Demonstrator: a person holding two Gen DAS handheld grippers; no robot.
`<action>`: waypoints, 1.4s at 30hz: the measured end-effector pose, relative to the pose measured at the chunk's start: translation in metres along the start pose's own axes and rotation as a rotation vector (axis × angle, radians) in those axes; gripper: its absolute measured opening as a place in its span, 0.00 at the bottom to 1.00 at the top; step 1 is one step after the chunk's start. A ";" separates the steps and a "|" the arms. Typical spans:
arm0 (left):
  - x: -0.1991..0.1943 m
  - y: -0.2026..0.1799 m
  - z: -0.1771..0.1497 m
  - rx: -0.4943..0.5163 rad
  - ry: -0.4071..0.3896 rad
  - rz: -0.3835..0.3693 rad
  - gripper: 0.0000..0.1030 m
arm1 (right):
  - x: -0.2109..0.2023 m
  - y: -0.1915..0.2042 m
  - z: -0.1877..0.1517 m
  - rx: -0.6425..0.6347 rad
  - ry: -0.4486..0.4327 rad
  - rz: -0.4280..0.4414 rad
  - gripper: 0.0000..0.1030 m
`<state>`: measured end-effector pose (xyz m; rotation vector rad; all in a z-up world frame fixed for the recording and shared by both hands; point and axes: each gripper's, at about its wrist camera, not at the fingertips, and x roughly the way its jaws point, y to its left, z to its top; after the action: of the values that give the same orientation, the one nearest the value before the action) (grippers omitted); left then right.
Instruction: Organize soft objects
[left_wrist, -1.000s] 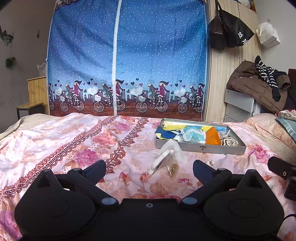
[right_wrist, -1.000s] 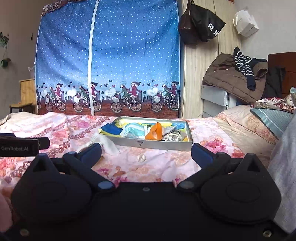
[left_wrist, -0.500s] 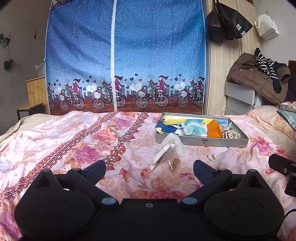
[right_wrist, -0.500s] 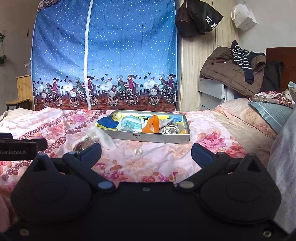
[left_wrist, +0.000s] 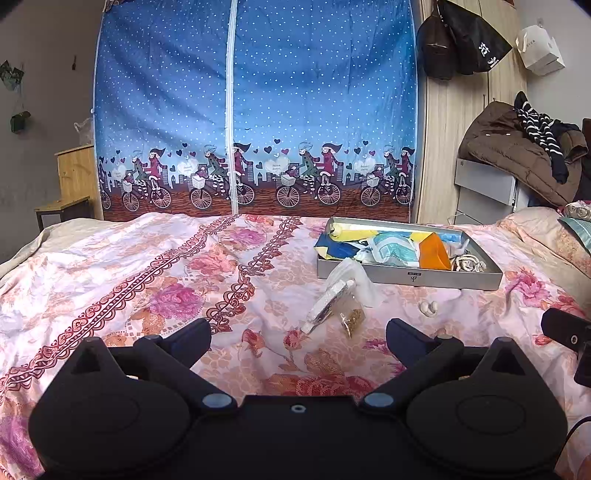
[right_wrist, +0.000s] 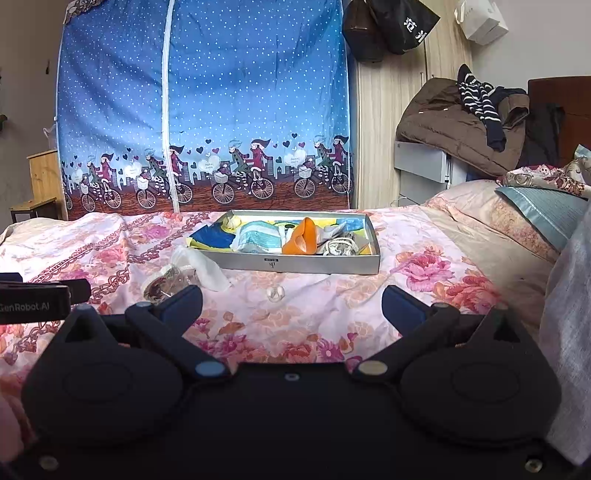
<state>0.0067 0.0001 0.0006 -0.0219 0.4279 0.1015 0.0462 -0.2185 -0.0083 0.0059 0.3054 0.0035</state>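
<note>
- Evidently we hold the left gripper (left_wrist: 298, 334) and right gripper (right_wrist: 291, 302) spread apart and empty, lined up to pick.
- Loose plastic bags (left_wrist: 341, 295) lie on the bed (left_wrist: 147, 280) just before the tray (left_wrist: 406, 275), likely bound there.

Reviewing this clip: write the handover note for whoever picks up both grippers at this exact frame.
Left gripper: open, empty, above the bedspread.
Right gripper: open, empty, facing the grey tray.
Tray already holds soft items: a blue-and-white packet, an orange piece, a cord bundle.
Still on the bed: clear plastic bags touching the tray's near left corner, and a small pale item in front of it.
Left to do, probably: both into the tray.
</note>
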 end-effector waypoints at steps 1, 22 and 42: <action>0.001 0.000 0.000 -0.002 0.003 0.002 0.98 | 0.001 0.000 0.000 0.002 0.006 -0.001 1.00; 0.014 -0.005 -0.004 0.004 0.062 0.032 0.98 | 0.010 0.002 -0.004 0.060 0.061 -0.002 1.00; 0.021 -0.013 -0.009 0.028 0.101 0.017 0.98 | 0.019 0.007 -0.006 0.078 0.098 -0.006 1.00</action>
<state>0.0232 -0.0111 -0.0165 0.0041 0.5303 0.1113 0.0628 -0.2115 -0.0198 0.0825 0.4039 -0.0142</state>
